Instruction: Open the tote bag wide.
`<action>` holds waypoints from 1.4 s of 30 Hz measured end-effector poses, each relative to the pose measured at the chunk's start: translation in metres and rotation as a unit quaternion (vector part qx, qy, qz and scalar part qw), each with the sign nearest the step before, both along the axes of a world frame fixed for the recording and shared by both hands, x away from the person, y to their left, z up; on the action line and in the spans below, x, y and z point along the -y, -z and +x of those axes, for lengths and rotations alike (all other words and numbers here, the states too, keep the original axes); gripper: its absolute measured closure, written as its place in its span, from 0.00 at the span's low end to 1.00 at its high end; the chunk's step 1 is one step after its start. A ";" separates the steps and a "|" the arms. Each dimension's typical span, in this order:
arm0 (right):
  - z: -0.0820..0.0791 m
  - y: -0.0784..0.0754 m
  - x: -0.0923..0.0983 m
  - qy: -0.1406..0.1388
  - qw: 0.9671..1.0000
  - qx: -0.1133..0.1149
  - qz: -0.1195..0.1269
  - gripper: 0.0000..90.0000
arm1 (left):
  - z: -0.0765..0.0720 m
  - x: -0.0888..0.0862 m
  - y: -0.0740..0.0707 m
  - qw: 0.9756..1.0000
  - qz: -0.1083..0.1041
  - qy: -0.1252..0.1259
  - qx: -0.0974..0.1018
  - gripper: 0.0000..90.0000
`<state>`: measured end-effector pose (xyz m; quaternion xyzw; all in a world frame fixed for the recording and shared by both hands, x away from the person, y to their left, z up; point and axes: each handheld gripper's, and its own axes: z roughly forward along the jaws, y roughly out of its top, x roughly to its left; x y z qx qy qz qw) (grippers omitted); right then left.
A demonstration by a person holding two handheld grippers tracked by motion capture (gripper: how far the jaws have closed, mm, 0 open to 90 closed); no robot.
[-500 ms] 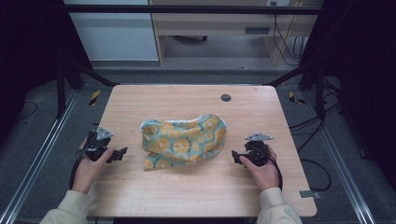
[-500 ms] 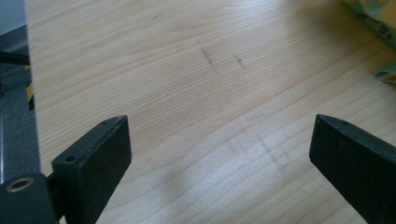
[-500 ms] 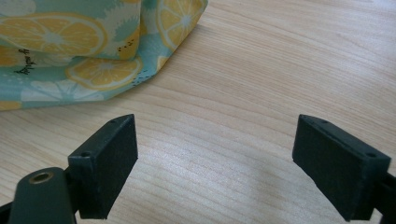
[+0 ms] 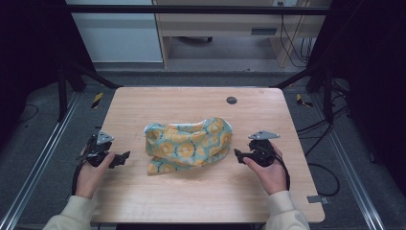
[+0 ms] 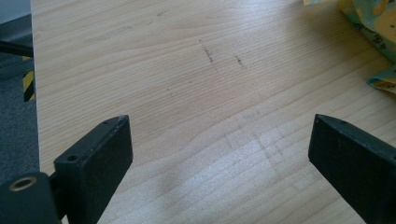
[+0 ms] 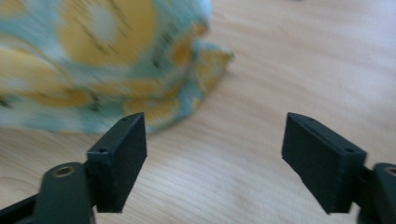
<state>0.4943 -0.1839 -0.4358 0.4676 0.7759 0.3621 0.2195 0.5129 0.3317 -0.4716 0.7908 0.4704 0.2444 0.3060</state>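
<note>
Here, crumpled patterned cloth, woodgrain table

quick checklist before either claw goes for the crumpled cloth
1. Left claw open with nothing between the jaws: ok, bare wood shows between them in the left gripper view.
2. Right claw open and holding nothing: ok.
3. Cloth free of both claws: ok, it lies apart from each.
4. Cloth fully on the table: ok, near the middle.
5. Cloth flat: not ok, it is bunched and folded.
6. A clean edge to pinch: cannot tell, the right gripper view is blurred.
</note>
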 end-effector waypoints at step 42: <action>0.057 -0.090 -0.100 -0.127 0.990 -0.038 -0.040 0.99 | -0.003 0.007 -0.011 1.000 -0.014 0.015 0.011 0.11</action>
